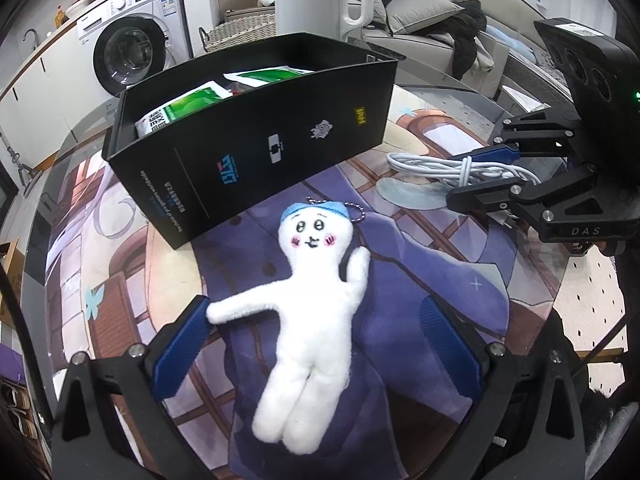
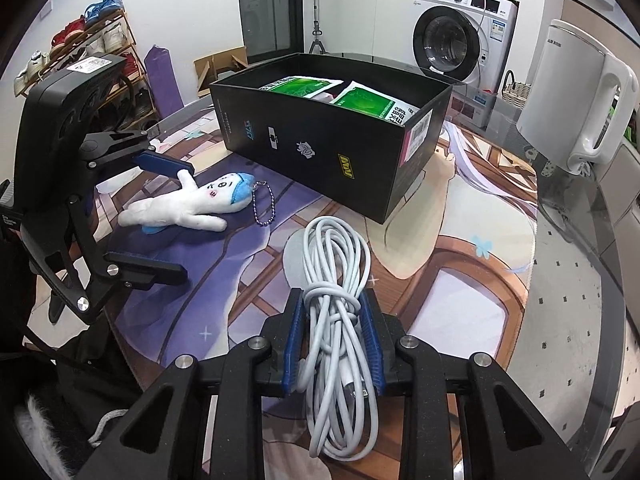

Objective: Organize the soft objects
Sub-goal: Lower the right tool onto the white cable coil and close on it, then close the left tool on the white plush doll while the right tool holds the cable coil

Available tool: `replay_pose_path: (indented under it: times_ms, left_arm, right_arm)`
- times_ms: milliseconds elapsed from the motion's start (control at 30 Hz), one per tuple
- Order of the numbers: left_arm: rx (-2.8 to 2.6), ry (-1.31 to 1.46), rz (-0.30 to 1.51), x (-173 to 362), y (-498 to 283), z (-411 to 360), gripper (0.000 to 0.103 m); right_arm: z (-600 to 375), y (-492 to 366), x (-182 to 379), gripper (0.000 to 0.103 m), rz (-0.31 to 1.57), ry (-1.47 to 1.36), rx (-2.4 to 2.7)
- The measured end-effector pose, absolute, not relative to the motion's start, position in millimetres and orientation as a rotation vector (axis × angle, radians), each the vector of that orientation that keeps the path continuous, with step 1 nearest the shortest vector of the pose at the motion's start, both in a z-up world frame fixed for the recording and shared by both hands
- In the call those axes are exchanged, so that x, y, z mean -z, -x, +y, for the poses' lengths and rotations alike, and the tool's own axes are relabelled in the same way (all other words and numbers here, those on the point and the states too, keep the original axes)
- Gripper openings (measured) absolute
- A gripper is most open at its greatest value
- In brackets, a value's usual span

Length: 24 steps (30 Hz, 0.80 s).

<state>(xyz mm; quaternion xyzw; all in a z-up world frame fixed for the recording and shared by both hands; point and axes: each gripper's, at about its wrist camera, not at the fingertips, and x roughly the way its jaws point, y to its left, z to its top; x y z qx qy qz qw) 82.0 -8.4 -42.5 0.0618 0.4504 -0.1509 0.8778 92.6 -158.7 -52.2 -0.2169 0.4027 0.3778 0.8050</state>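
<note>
We are pinching the white cable bundle in our right gripper, at 6 o'clock from the black box. Our left gripper is gaping around the plush doll, not touching. Loose loops are risking snagging the box's rim.

Even, fairly bright indoor light in both views, soft shadows only. Strong fisheye bending with black corners at the edges. Glare on the glass tabletop rim. Centre sharp; white plush toy slightly washed out.
</note>
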Motion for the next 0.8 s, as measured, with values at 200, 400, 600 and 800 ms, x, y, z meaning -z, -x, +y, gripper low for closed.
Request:
replay_pose_path:
  times_ms: [200, 400, 600, 800]
  left_arm:
    - [0.35, -0.14, 0.905, 35, -79, -10, 0.064]
    - [0.395, -0.171, 0.885, 31, -76, -16, 0.061]
    - [0.375, -0.171, 0.848, 23, -73, -16, 0.062]
    - [0.352, -0.133, 0.826, 17, -76, -7, 0.062]
  right_arm:
    - [-158, -93, 52, 0.028, 0.863, 0.465, -0.808]
    - [-158, -93, 52, 0.028, 0.863, 0.464, -0.809]
    - [-158, -93, 52, 0.028, 0.862, 0.464, -0.809]
    - [-157, -92, 52, 0.028, 0.86, 0.468, -0.812]
